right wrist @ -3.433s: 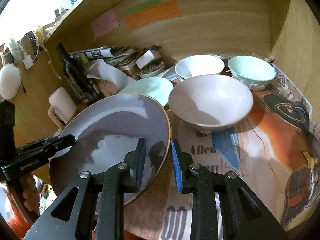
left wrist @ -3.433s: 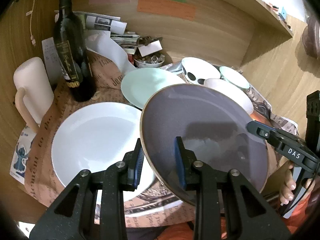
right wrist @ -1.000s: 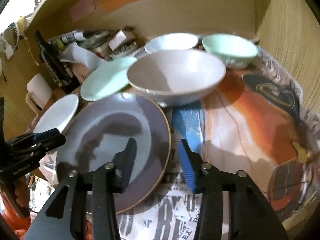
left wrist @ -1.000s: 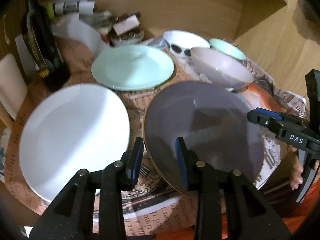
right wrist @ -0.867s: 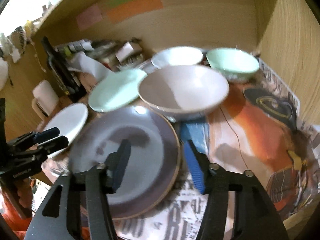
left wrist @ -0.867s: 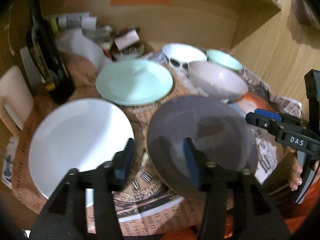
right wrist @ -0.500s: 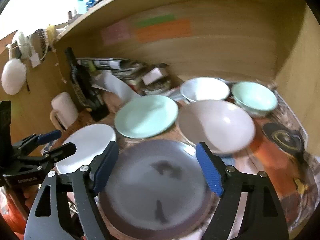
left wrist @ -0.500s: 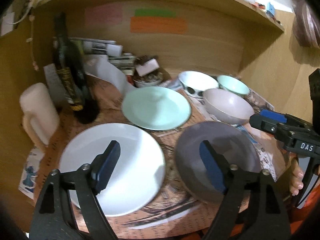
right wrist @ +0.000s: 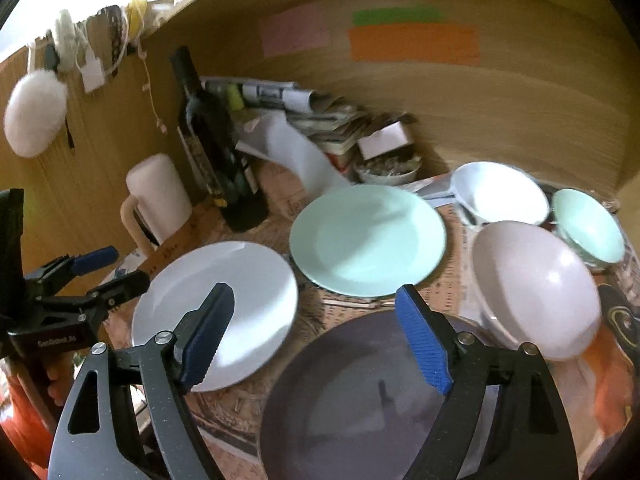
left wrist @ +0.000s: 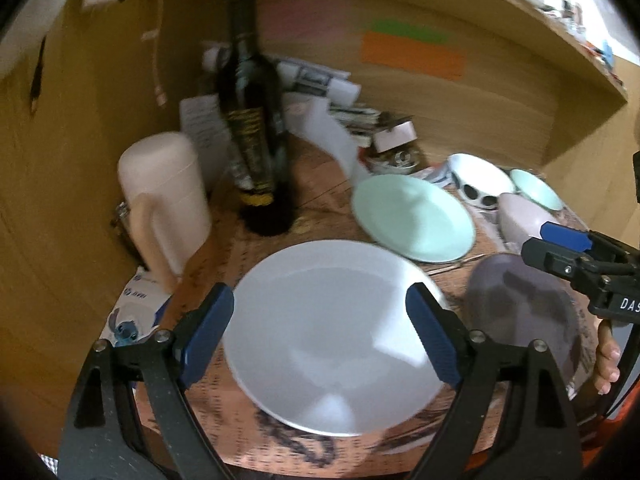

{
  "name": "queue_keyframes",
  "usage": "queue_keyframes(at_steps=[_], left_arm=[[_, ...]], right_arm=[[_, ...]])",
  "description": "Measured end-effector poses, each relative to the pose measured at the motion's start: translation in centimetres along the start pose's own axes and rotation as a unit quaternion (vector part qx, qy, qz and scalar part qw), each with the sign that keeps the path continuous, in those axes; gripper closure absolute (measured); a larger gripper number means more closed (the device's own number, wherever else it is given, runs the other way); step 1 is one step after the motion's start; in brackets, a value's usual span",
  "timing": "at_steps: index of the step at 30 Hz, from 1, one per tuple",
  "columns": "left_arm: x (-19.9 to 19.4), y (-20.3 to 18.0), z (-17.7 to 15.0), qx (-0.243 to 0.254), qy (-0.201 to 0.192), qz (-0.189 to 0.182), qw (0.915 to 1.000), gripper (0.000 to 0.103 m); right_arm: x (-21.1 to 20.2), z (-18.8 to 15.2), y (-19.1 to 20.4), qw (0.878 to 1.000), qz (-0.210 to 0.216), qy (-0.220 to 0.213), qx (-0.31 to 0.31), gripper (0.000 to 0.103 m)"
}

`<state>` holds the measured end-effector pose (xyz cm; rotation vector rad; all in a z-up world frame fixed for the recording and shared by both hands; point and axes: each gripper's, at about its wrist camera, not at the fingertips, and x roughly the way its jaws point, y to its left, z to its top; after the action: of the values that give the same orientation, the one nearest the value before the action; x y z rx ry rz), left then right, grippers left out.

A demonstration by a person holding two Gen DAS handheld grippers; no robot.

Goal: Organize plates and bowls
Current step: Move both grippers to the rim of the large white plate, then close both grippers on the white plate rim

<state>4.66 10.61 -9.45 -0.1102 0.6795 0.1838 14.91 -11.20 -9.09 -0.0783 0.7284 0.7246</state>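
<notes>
The grey plate lies flat on the newspaper-covered table, below my right gripper, which stands open and empty above its far rim. My left gripper hangs over the white plate, its jaws still opening with nothing held between them. Behind these sits a mint plate. To the right are a pale pink bowl, a white bowl and a mint bowl. In the left wrist view the grey plate is at the right, partly behind the right gripper.
A dark bottle and a pale jug stand at the back left. Papers and a small dish of bits crowd the back. Wooden walls close the back and both sides. A person's fingers hold the right tool.
Both grippers let go of the grey plate, which now rests on the table. Their jaws spread wide and both drew back and up; the left view swung left over the white plate.
</notes>
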Motion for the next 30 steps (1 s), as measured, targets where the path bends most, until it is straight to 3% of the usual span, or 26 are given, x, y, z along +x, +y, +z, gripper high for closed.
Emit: queue_keyframes(at_steps=[7, 11, 14, 16, 19, 25, 30], left_arm=[[1.9, 3.2, -0.8, -0.021, 0.028, 0.008, 0.9994, 0.014], [3.1, 5.0, -1.6, -0.039, 0.052, -0.007, 0.9979, 0.014], [3.5, 5.9, -2.2, -0.05, 0.059, -0.009, 0.997, 0.014], [3.7, 6.4, -2.6, -0.053, 0.062, -0.007, 0.9967, 0.015], [3.9, 6.7, -2.9, -0.051, 0.066, -0.005, 0.9965, 0.031], [4.5, 6.9, -3.5, -0.044, 0.081, -0.018, 0.9956, 0.053], [5.2, 6.9, -3.8, -0.051, 0.095, -0.035, 0.9936, 0.066]], right_arm=[[3.5, 0.3, 1.2, 0.998, 0.005, 0.054, -0.009, 0.022], [5.5, 0.2, 1.8, 0.996, 0.0, 0.087, -0.018, 0.024], [6.6, 0.2, 2.3, 0.994, 0.0, 0.107, -0.026, 0.043], [7.2, 0.3, 2.5, 0.993, 0.005, 0.118, -0.024, 0.05], [8.2, 0.3, 2.5, 0.99, 0.008, 0.137, -0.019, 0.062], [9.4, 0.3, 2.4, 0.987, 0.007, 0.162, -0.013, 0.07], [9.9, 0.4, 2.4, 0.986, 0.012, 0.168, -0.009, 0.071]])
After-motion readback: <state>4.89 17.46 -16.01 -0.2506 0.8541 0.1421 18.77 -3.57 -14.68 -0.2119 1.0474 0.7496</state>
